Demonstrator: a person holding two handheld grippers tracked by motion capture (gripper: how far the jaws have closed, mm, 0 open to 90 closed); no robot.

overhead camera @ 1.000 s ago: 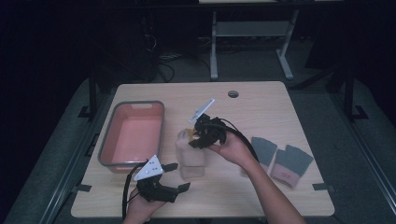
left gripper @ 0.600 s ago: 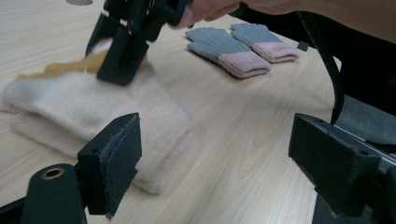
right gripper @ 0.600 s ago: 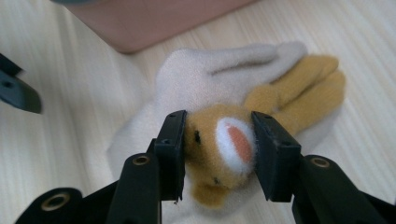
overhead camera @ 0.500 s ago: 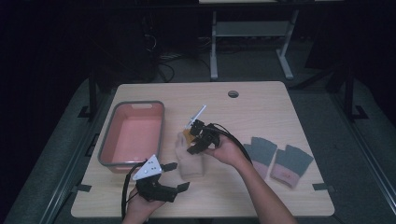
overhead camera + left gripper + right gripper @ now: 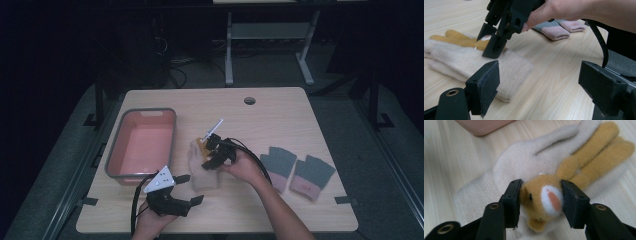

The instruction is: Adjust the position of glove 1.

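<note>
A cream knitted glove (image 5: 206,176) with ochre fingers and a plush animal face lies flat on the table in the middle. My right gripper (image 5: 210,158) points down onto it. In the right gripper view its jaws (image 5: 540,197) have just been opening, and both pads still touch the sides of the ochre face (image 5: 541,195) on the glove (image 5: 524,162). The left gripper view shows the right gripper (image 5: 492,41) standing on the glove (image 5: 461,62). My left gripper (image 5: 189,189) rests near the front edge, open and empty (image 5: 544,82).
A pink tub (image 5: 113,156) with a grey rim stands left of the glove, its corner showing in the right gripper view (image 5: 484,126). Two grey gloves with pink cuffs (image 5: 277,163) (image 5: 313,176) lie at the right (image 5: 556,30). A cable hole (image 5: 249,100) sits at the table's far edge.
My right gripper has sunk toward the table with the glove, which now lies flat. Its jaws stand wider. The left gripper has not moved.
</note>
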